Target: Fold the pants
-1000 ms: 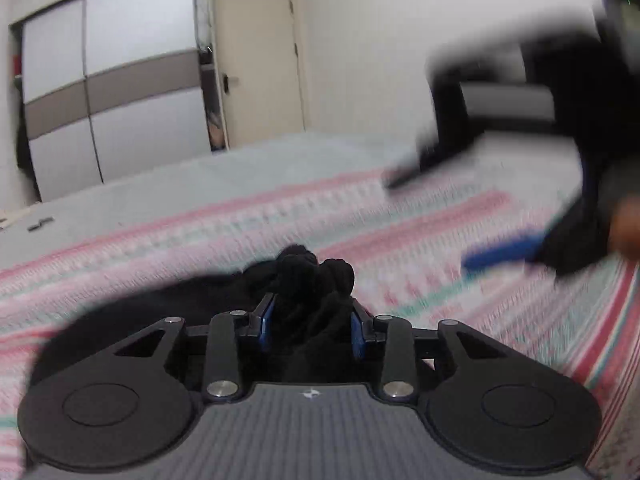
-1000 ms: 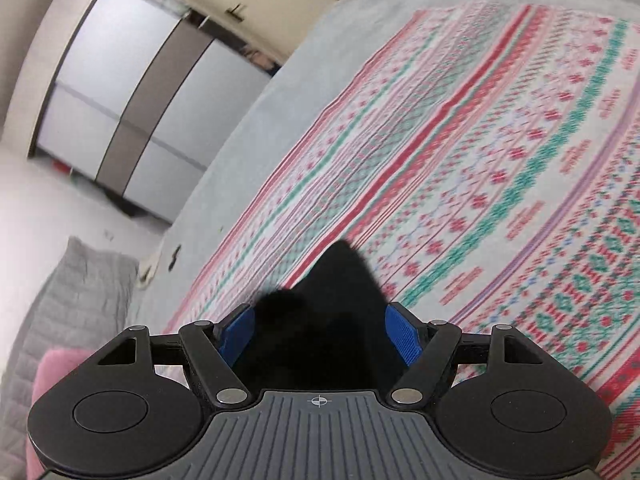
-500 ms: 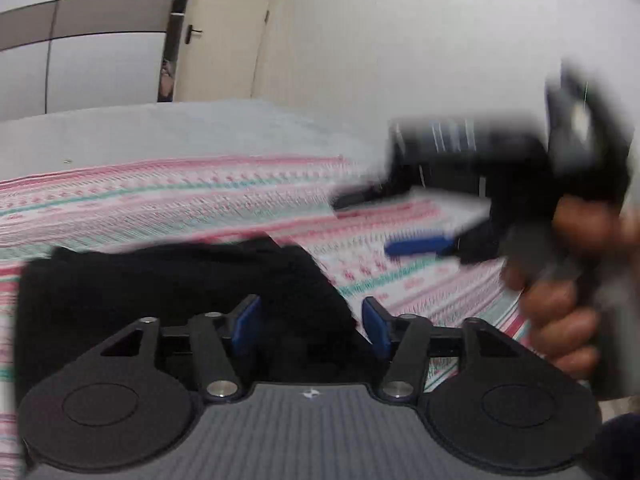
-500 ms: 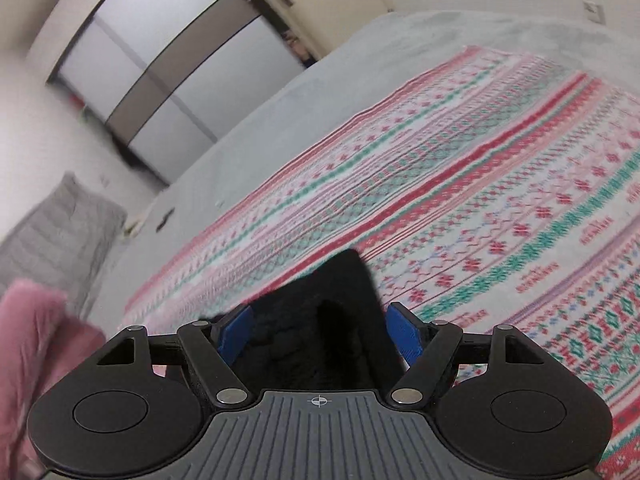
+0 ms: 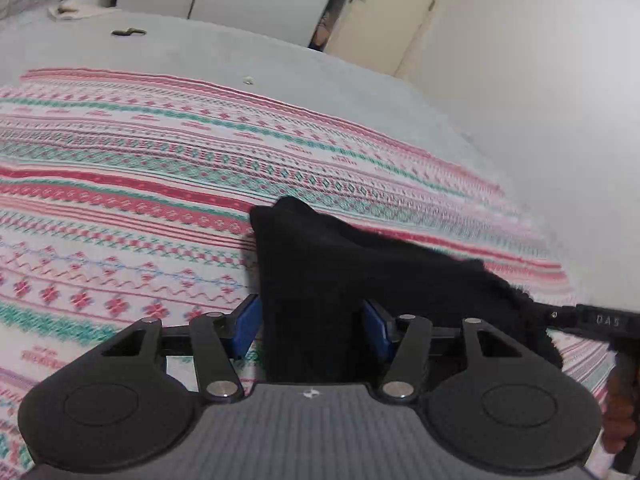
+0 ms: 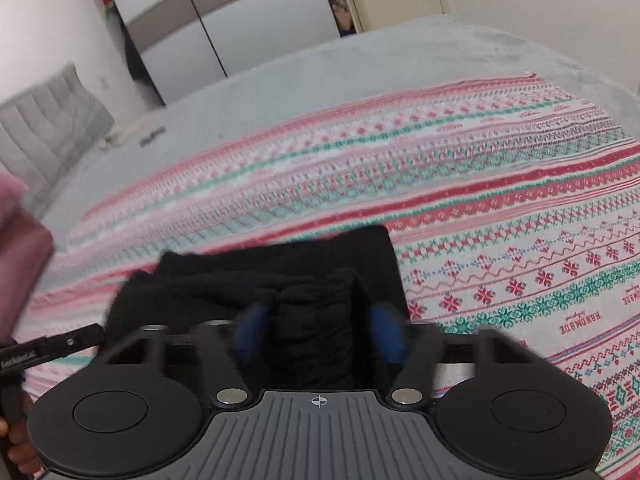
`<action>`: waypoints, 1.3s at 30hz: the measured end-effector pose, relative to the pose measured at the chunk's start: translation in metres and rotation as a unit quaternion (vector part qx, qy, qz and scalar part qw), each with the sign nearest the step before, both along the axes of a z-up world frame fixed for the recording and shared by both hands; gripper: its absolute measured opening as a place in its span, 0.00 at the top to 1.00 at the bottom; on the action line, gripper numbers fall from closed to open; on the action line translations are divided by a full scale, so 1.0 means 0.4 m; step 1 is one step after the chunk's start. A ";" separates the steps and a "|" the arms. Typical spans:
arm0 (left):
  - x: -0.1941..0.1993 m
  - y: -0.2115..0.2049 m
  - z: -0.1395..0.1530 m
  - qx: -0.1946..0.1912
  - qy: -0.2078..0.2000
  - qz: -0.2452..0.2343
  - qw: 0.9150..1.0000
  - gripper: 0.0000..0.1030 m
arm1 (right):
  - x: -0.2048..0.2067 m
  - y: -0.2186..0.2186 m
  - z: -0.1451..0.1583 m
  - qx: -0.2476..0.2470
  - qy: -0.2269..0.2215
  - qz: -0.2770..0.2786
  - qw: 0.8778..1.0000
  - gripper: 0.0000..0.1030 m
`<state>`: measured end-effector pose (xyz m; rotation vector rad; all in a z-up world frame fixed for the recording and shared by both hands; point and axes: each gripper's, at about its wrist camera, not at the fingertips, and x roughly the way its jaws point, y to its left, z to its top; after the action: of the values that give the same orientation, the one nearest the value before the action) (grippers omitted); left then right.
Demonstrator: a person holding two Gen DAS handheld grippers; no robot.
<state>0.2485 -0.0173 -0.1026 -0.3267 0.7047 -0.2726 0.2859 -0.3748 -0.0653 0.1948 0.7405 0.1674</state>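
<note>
Black pants point(image 5: 360, 272) — bunched on patterned blanket point(image 5: 120, 200), folding unfinished | left gripper point(image 5: 312, 320) closing, cloth between jaws | right gripper point(image 6: 318, 332) closing on fold — grip unconfirmed

Pants point(image 5: 320, 264): matt black knit cloth, fuzzy at the edges. Blanket point(image 5: 120, 184) under the pants: woven cloth with a red, green and white pattern, slightly rough. Sheet point(image 5: 280, 64) beyond the blanket: grey plush cloth, matt. Left gripper point(image 5: 310, 326) and right gripper point(image 6: 318, 332): matt black plastic arms, ribbed grey housing, bright metal pivot pins, blue pads of smooth plastic or rubber. Wardrobe point(image 6: 208, 28) beyond the sheet: smooth panels, faint sheen. Headboard point(image 6: 44, 120): grey quilted cloth.
</note>
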 end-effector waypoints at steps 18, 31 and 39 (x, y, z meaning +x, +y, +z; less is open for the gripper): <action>0.011 0.020 -0.030 -0.030 0.062 0.028 0.997 0.04 | -0.042 -0.001 -0.020 -0.086 -0.001 -0.017 0.996 0.77; 0.020 0.008 -0.065 -0.042 0.068 0.025 0.996 0.04 | -0.034 0.105 -0.043 -0.126 -0.006 0.052 0.991 0.71; -0.018 0.022 -0.038 -0.044 0.061 0.026 0.997 0.07 | -0.059 0.088 0.001 -0.105 -0.022 0.057 0.993 0.24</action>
<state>0.2415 -0.0087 -0.1178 -0.4482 0.8048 -0.2352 0.2623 -0.3396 -0.0651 -0.0509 0.7198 0.2000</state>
